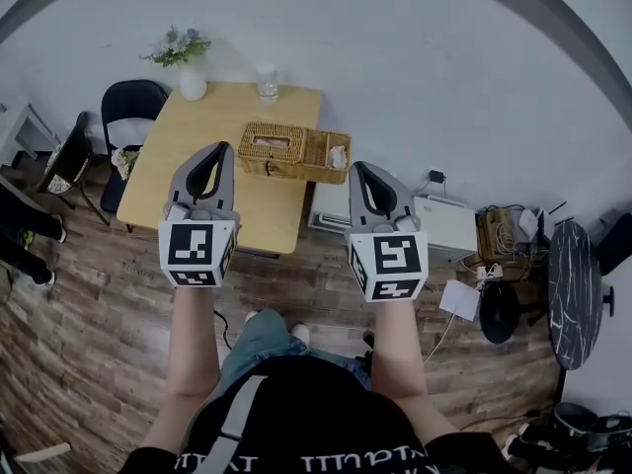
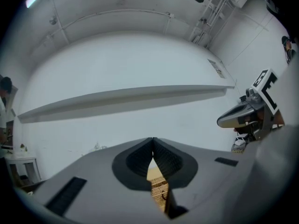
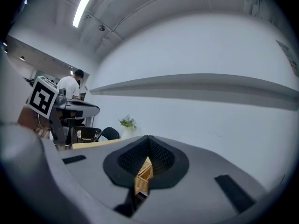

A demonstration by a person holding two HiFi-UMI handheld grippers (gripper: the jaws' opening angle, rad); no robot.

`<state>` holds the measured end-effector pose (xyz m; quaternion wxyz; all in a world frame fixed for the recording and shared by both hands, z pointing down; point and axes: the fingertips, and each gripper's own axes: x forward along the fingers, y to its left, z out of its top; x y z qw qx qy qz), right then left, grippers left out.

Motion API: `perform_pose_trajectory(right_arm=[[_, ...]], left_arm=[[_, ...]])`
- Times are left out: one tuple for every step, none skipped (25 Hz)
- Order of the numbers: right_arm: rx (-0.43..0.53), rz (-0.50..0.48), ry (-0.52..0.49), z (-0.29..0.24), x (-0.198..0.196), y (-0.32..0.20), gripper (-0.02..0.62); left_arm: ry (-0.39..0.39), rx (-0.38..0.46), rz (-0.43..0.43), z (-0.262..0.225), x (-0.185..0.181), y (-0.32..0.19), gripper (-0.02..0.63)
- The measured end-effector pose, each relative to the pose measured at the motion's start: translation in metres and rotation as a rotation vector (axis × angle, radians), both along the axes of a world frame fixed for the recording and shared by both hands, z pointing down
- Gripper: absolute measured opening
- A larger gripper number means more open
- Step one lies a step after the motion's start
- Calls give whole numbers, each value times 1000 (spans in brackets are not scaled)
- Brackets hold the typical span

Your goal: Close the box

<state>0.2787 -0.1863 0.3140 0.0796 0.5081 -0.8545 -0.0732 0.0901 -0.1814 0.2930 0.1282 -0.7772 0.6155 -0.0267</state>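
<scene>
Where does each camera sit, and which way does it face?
Head view: on the person's head, steeply down at the table and wicker box; forearms, left tool, right tool show.
Left gripper view: on the left tool, along its shut jaws toward a white wall; the right tool shows at right.
Right gripper view: on the right tool, facing likewise; the left tool shows at left.
Shared: both gripper views glimpse the wicker box.

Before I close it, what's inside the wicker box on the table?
The wicker box shows something pale through its top opening, and a white crumpled item lies in the open part on the right of the head view. Anything deeper is hidden by the woven walls.
</scene>
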Motion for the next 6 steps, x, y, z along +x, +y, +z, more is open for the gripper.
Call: perform_pose_trajectory(right_arm=[[2,0,-2,0,0,1,14],[3,1,-5,0,0,3,14],[6,1,-8,-1,1,3,14],[9,1,-11,-3,0,3,14],[13,1,-14,-4,0,3,14],[18,1,-16,-6,0,2,14]], left_arm=[[-1,0,-1,0,-1,2,12],[-2,1,-1,0,-1,3,12],[-3,1,-1,0,-1,3,12],[-4,1,-2,-1,-2,3,12],[-4,2,-3,-2,-3,3,12],[-4,3,-4,-3,-4,2,12]])
